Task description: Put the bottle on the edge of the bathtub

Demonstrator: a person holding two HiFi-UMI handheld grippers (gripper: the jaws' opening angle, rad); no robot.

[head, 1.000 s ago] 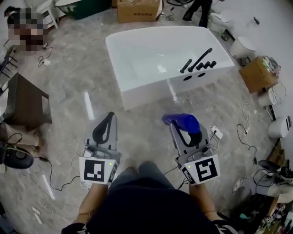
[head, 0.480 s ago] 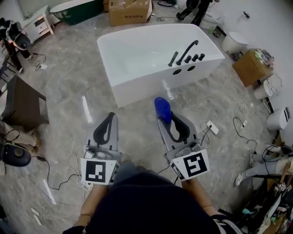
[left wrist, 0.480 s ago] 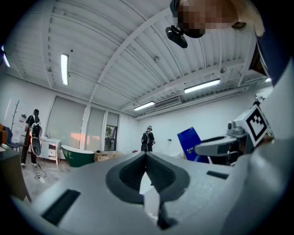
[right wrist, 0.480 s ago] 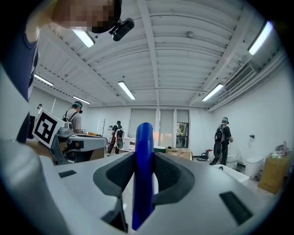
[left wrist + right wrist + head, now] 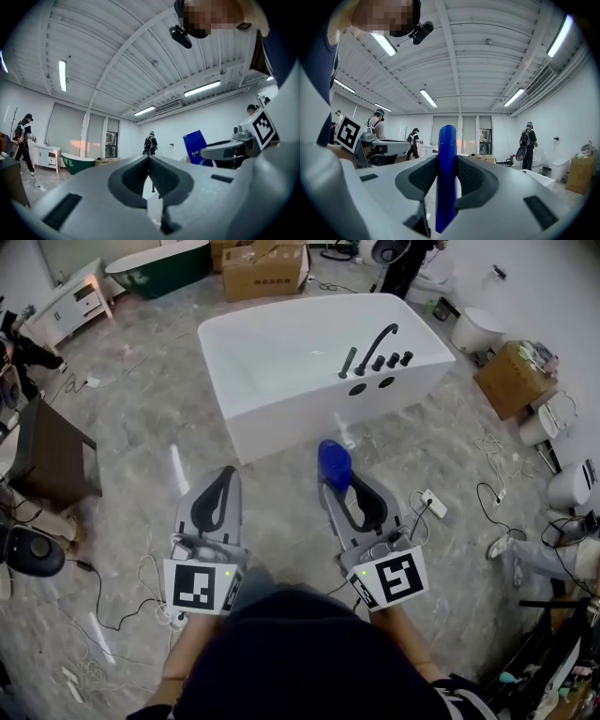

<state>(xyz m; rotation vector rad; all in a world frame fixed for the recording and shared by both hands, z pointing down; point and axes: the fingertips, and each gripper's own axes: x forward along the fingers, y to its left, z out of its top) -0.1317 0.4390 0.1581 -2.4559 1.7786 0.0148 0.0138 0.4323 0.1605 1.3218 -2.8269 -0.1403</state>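
The white bathtub [image 5: 281, 371] stands on the marble floor ahead of me, with a black faucet [image 5: 371, 345] and knobs on its right rim. My right gripper [image 5: 349, 486] is shut on a blue bottle [image 5: 334, 463], which sticks out past the jaws toward the tub's near wall. In the right gripper view the blue bottle [image 5: 446, 178] stands edge-on, pressed between both pads. My left gripper [image 5: 225, 476] hangs level beside it, shut and empty; its jaws [image 5: 149, 158] meet at the tip. The left gripper view also catches the blue bottle [image 5: 194, 146].
A dark stool [image 5: 54, 448] stands at the left. Cardboard boxes [image 5: 264, 268] and a green tub [image 5: 155, 266] lie beyond the bathtub. Cables and a power strip [image 5: 431, 504] trail on the floor at right, near another box [image 5: 511, 379] and toilets [image 5: 475, 326]. People stand around the room.
The bottle has turned from lying sideways across the right jaws to edge-on, pointing at the tub. The right gripper shifted a little left. The left gripper has barely moved.
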